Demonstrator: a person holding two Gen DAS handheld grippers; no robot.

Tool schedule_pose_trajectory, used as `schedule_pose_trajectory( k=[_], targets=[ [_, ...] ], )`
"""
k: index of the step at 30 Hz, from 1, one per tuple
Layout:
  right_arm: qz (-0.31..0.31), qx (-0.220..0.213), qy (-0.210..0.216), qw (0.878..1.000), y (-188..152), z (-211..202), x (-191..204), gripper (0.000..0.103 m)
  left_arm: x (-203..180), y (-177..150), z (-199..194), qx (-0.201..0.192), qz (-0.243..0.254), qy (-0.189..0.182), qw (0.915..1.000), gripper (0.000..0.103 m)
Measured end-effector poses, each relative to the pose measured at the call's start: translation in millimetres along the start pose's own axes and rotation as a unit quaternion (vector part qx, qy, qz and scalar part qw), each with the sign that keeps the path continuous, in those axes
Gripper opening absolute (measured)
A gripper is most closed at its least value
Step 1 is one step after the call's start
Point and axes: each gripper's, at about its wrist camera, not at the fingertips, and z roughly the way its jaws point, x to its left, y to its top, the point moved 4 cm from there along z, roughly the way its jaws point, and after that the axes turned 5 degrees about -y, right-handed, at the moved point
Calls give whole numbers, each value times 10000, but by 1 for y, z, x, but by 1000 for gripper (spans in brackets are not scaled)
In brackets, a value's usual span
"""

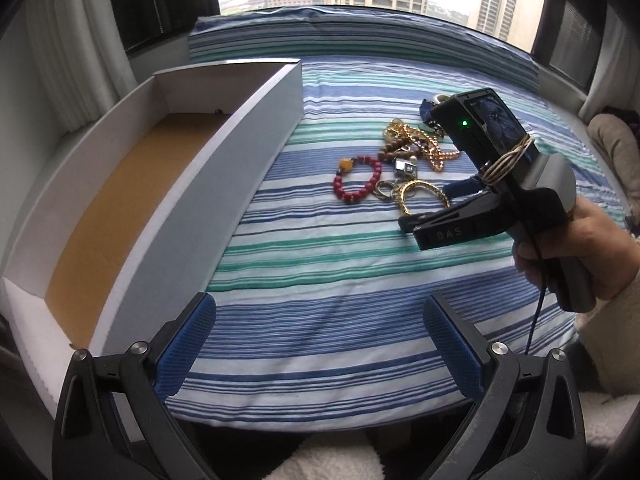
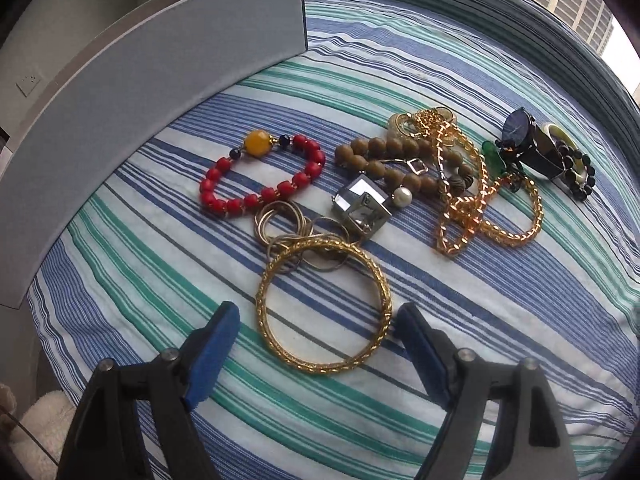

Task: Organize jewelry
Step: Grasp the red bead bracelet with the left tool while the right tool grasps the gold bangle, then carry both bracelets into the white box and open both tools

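Observation:
A pile of jewelry lies on the striped cloth (image 2: 160, 280): a gold bangle (image 2: 324, 306), a red bead bracelet (image 2: 262, 174), a brown bead bracelet (image 2: 384, 160), a gold chain (image 2: 476, 208), a square crystal piece (image 2: 362, 208), thin rings (image 2: 280, 224) and a dark watch (image 2: 532, 144). My right gripper (image 2: 316, 344) is open, its blue pads on either side of the bangle's near half. In the left wrist view the right gripper (image 1: 432, 216) hovers at the bangle (image 1: 420, 194). My left gripper (image 1: 320, 332) is open and empty above bare cloth.
An open white box (image 1: 240, 128) with a brown cardboard floor stands left of the jewelry; its grey outer wall (image 2: 120, 92) shows in the right wrist view. A window with tower blocks lies beyond the cloth. A hand (image 1: 580, 248) holds the right gripper.

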Motion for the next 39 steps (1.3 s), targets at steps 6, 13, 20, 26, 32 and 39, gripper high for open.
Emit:
schedule_pose_trajectory(
  k=[6,13,20,26,32,39],
  targets=[
    [-146,37,-10,9999,-3,-4,0,70,2,4,21,192,43,-23,9998,103],
    [247,-236,14,9994,-27,-38,-33,70,-16,46,65,655,-101,-1022,9926,103],
    [858,-314,70,9958,-72,-61,-60,70,-31,112,136,613,418,-983,9924,99],
    [1257,-509,259,9904,-98,-79,-68,70,-14,126,182,911,121,-956,9912,62],
    [1380,-596,332,9881,-101,-88,-73,70,-14,128,192,865,391,-834,9920,23],
    [1455,-675,275,9867,-99,-96,-81,70,-10,125,180,892,262,-781,9926,15]
  ],
)
